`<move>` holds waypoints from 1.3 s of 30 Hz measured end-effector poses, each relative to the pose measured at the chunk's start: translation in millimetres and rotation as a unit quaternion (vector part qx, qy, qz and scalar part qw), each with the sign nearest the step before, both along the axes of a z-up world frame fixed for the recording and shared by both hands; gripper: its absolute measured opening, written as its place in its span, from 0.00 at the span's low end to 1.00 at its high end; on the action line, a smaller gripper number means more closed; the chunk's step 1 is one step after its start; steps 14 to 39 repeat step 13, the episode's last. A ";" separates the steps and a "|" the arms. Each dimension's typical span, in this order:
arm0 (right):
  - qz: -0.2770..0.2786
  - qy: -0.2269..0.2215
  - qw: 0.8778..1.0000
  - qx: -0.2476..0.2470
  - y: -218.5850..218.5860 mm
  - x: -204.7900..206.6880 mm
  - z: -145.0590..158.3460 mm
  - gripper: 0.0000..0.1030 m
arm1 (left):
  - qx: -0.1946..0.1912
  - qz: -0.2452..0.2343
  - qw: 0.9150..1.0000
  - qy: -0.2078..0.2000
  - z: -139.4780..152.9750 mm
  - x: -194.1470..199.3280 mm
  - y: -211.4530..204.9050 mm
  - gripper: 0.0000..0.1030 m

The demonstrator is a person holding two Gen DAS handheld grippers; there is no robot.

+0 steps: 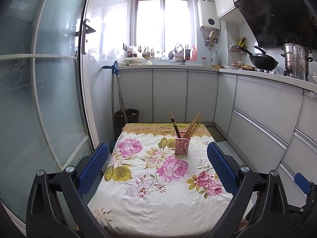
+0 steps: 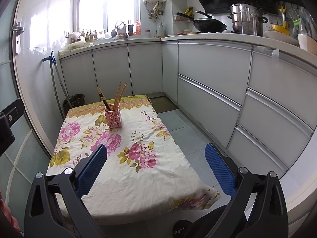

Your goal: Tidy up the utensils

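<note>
i'm holding both tongs, left (image 1: 157, 164) & right (image 2: 155, 165), wide w/ nothing gripped; pink holder (image 1: 182, 145) w/ chopsticks (image 1: 195, 125) is standing ahead of them.

Pink perforated holder (image 1: 182, 145); floral pink-yellow cloth (image 1: 158, 188); blue claw pads (image 1: 222, 168).

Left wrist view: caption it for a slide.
Open left gripper faces a pink holder of chopsticks on a floral tablecloth.

chopsticks (image 1: 193, 125) lower ends hidden inside pink holder (image 1: 182, 145); windowsill clutter (image 1: 146, 52) too small to tell
</note>
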State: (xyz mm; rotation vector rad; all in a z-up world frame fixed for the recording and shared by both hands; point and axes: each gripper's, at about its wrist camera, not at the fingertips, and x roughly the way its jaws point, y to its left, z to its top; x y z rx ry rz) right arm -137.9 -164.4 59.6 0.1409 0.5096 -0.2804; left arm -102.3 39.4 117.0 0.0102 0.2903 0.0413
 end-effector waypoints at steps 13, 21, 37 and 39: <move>0.000 0.005 1.000 0.007 -3.8 3.1 -2.9 0.94 | -0.016 -0.007 1.000 -0.004 0.7 0.7 3.8 0.93; 0.000 0.005 1.000 0.007 -3.8 3.1 -2.9 0.94 | -0.016 -0.007 1.000 -0.004 0.7 0.7 3.8 0.93; 0.000 0.005 1.000 0.007 -3.8 3.1 -2.9 0.94 | -0.016 -0.007 1.000 -0.004 0.7 0.7 3.8 0.93; 0.000 0.005 1.000 0.007 -3.8 3.1 -2.9 0.94 | -0.016 -0.007 1.000 -0.004 0.7 0.7 3.8 0.93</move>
